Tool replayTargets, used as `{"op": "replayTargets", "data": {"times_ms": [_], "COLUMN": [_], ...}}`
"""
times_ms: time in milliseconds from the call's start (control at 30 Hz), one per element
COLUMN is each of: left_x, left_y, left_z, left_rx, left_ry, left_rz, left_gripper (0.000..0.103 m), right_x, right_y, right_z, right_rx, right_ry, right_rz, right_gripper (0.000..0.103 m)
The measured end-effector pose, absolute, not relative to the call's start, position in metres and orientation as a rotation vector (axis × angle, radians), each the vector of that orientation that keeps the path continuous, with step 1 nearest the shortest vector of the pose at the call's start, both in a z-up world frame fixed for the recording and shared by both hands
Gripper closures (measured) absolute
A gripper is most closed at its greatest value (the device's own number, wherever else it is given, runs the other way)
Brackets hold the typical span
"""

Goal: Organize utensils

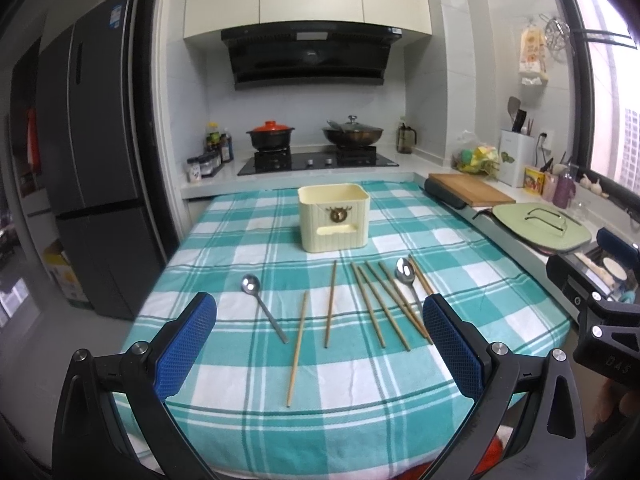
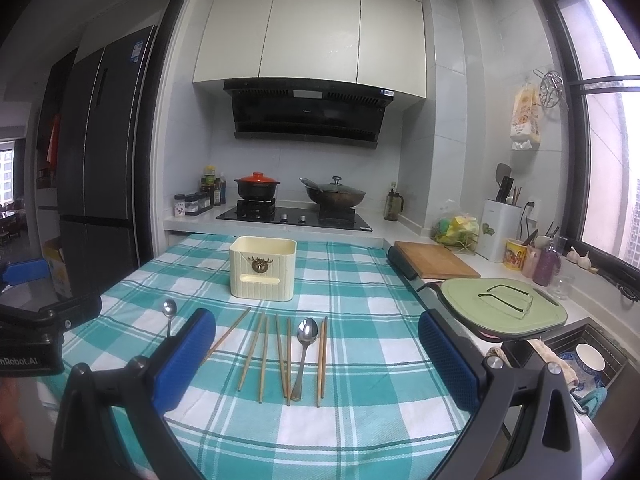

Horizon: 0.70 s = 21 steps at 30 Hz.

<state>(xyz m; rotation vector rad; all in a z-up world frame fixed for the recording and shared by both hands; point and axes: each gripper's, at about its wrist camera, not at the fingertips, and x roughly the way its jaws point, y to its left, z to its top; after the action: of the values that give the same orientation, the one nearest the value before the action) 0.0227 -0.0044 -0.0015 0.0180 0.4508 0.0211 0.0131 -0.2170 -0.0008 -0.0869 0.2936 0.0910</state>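
Chopsticks (image 2: 264, 354) and spoons (image 2: 306, 350) lie lengthwise toward the box (image 2: 262, 270), bowls far. Both tongs (image 1: 320, 344) (image 2: 316, 360) are spread, empty. Left tongs read "nRobot.AI".

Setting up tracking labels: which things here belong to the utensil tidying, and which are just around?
Job:
cream holder box
two metal spoons
wooden chopsticks
both open, empty: left gripper, right gripper

Just around:
orange-lidded pot
wok
wooden cutting board
green board
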Motion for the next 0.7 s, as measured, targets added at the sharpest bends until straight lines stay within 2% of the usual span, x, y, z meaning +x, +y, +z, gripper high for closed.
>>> {"op": "replayTargets", "data": {"times_ms": [700], "left_x": [0.075], "left_y": [-0.01], "left_z": [-0.049], "left_rx": [0.012], "left_ry": [0.611], "left_rz": [0.035], "left_gripper": [0.0], "right_x": [0.059], "right_y": [-0.228], "right_z": [-0.038], "right_rx": [-0.052], "right_ry": [0.396], "right_rz": [0.114], "right_gripper": [0.0]}}
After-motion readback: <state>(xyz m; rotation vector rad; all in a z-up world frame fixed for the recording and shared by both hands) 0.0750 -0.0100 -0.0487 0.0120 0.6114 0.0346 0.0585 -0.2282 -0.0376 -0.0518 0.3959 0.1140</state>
